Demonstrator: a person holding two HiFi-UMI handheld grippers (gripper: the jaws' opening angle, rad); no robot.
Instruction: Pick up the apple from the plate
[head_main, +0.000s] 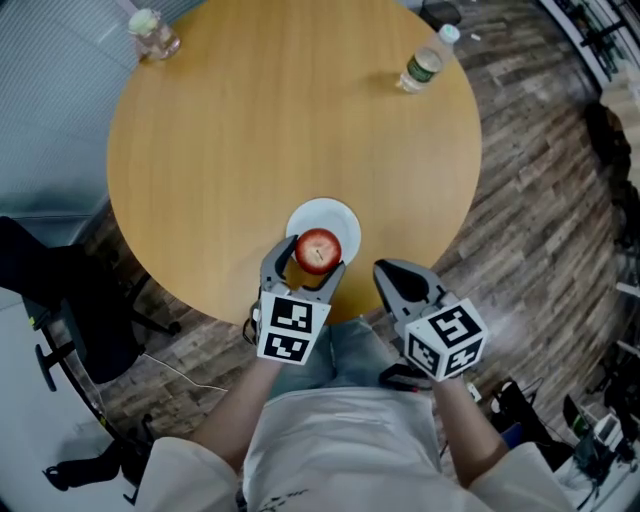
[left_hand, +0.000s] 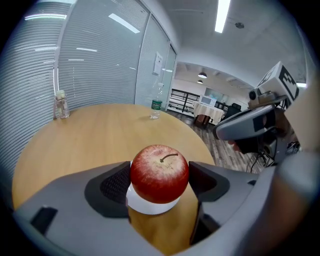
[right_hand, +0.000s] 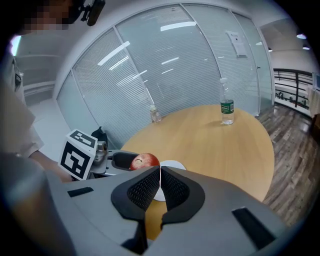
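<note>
A red apple (head_main: 318, 249) is held between the jaws of my left gripper (head_main: 304, 268), which is shut on it just above the white plate (head_main: 331, 216) at the near edge of the round wooden table (head_main: 250, 120). In the left gripper view the apple (left_hand: 159, 173) fills the gap between both pads, stem up, with the plate (left_hand: 150, 204) showing under it. My right gripper (head_main: 392, 276) hangs off the table's edge to the right, shut and empty. The right gripper view shows the apple (right_hand: 144, 161) and plate (right_hand: 171, 165) beyond its closed pads.
A clear water bottle (head_main: 425, 60) lies at the table's far right, and a small glass jar (head_main: 153, 32) stands at the far left. A black chair (head_main: 70, 300) is left of the table. The person's lap (head_main: 340, 360) is below the grippers.
</note>
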